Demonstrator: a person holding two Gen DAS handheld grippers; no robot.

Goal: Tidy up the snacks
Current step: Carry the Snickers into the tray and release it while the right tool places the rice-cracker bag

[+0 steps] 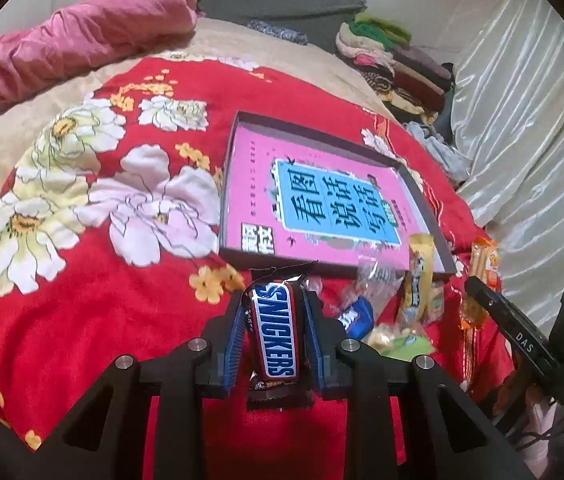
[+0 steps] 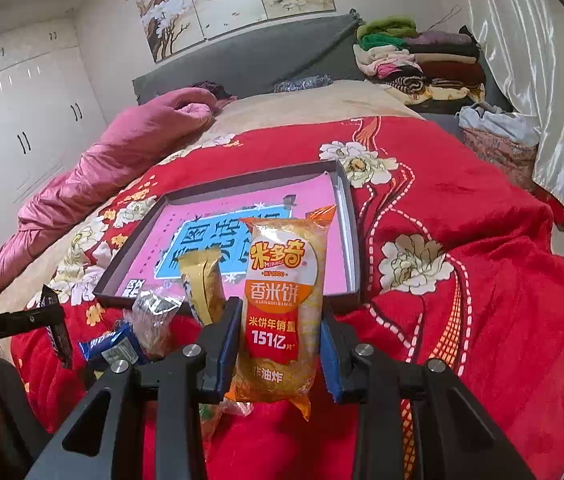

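Red floral bedspread point(image 1: 82, 320), open tray point(image 2: 351, 224) ahead; Snickers bar point(image 1: 276, 332), rice cracker packet point(image 2: 278, 308) gripped

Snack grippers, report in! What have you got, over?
Left gripper shut on Snickers bar. Right gripper shut on rice cracker pack. Tray ahead holds no snacks. Loose snacks lie before its near edge.

Left gripper point(image 1: 275, 328) jaws clamped, right gripper point(image 2: 280, 322) jaws clamped
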